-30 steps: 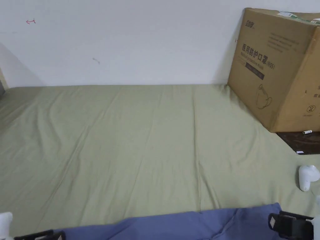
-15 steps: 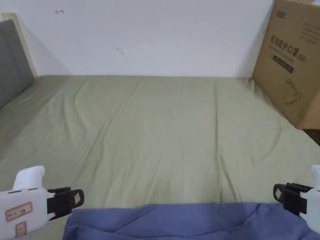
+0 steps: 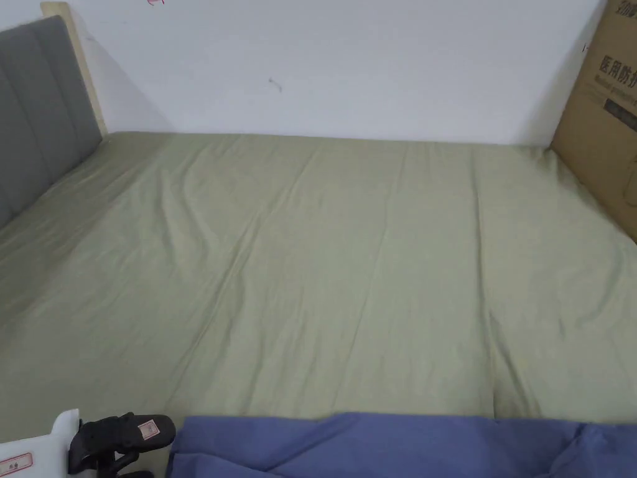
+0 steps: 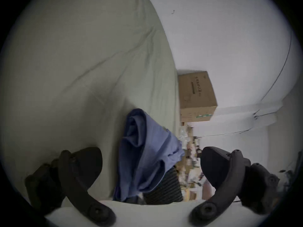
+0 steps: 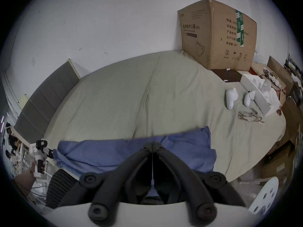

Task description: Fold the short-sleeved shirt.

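The blue short-sleeved shirt [image 3: 385, 445] lies rumpled along the near edge of the bed, its length running left to right. In the head view my left gripper [image 3: 134, 435] sits just off the shirt's left end. Its jaws stand wide apart in the left gripper view [image 4: 150, 150], with nothing between them and the shirt [image 4: 147, 148] bunched a little ahead. My right gripper [image 5: 152, 143] is shut over the middle of the shirt [image 5: 114, 152], and a strip of blue cloth shows between its jaws. The left gripper [image 5: 43, 147], held by a hand, appears far left in that view.
The bed's green sheet [image 3: 348, 261] stretches wide and creased behind the shirt. A grey headboard [image 3: 37, 106] stands at the left and a large cardboard box [image 5: 216, 34] at the back right. White handheld devices [image 5: 231, 97], an open white box and a cable [image 5: 249, 116] lie on the right side.
The head camera has swung left, bringing the headboard into the picture and pushing the box to the edge. The left gripper sits lower in the picture, still beside the shirt's left end.
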`<state>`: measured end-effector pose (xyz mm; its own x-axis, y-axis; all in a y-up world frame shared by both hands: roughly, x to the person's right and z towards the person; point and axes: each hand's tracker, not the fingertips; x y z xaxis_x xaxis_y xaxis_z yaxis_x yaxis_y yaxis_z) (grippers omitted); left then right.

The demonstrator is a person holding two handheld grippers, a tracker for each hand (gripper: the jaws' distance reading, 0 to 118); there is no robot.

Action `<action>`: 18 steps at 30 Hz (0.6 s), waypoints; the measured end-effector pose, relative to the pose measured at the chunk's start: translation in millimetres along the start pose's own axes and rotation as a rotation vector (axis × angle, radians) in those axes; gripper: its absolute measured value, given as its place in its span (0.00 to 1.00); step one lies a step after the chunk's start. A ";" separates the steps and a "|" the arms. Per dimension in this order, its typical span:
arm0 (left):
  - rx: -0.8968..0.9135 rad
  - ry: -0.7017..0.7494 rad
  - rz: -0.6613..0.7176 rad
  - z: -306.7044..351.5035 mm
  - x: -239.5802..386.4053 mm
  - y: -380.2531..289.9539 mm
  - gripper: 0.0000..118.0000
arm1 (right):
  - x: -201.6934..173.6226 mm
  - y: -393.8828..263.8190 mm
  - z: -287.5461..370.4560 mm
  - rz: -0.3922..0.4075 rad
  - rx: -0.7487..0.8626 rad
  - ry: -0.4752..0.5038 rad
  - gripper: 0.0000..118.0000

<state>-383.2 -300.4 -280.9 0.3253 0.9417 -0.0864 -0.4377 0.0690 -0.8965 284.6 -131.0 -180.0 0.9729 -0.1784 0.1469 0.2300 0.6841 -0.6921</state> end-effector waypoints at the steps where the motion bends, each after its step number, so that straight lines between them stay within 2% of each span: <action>1: 0.000 -0.051 0.017 -15.9 -2.8 -0.5 1.00 | -2.7 0.8 -1.3 0.014 -0.009 -0.017 0.00; 5: -0.128 -0.150 0.041 -59.8 -1.3 3.2 1.00 | -16.2 4.4 -1.9 0.028 -0.023 -0.031 0.00; 6: -0.156 -0.144 0.018 -68.3 1.1 2.7 0.98 | -18.7 6.0 -1.4 0.027 -0.027 -0.028 0.00; 7: -0.165 -0.135 -0.005 -74.4 4.0 2.0 0.90 | -21.8 6.9 -1.5 0.024 -0.030 -0.024 0.00; 8: -0.158 -0.104 -0.028 -79.7 5.0 2.0 0.68 | -25.1 7.4 -2.1 0.021 -0.032 -0.019 0.00; 9: -0.151 -0.038 -0.033 -84.5 -4.0 4.7 0.15 | -27.7 7.7 -2.5 0.019 -0.034 -0.015 0.00; 10: -0.156 0.098 -0.034 -93.3 -9.6 3.1 0.05 | -28.8 8.8 -3.0 0.016 -0.037 -0.007 0.00; 11: -0.166 0.270 -0.058 -92.5 -24.8 0.2 0.05 | -30.8 9.1 -3.0 0.017 -0.038 -0.002 0.00; 12: -0.154 0.033 0.043 -89.4 -21.1 -1.4 0.05 | -33.8 9.1 -2.6 0.022 -0.039 0.001 0.00; 13: -0.141 0.032 0.010 -87.6 -20.1 10.2 0.05 | -37.1 9.2 -2.0 0.029 -0.042 0.004 0.00; 14: -0.151 0.117 -0.064 -88.6 -14.2 8.1 0.05 | -36.0 10.2 -1.8 0.037 -0.043 0.009 0.00; 18: -0.078 0.294 -0.229 -65.1 28.0 9.5 0.05 | -39.2 13.9 0.9 0.070 -0.040 0.027 0.00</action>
<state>-323.7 -294.9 -320.1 0.6392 0.7690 0.0092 -0.2644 0.2310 -0.9363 249.6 -113.8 -194.7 0.9855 -0.1505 0.0781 0.1595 0.6671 -0.7277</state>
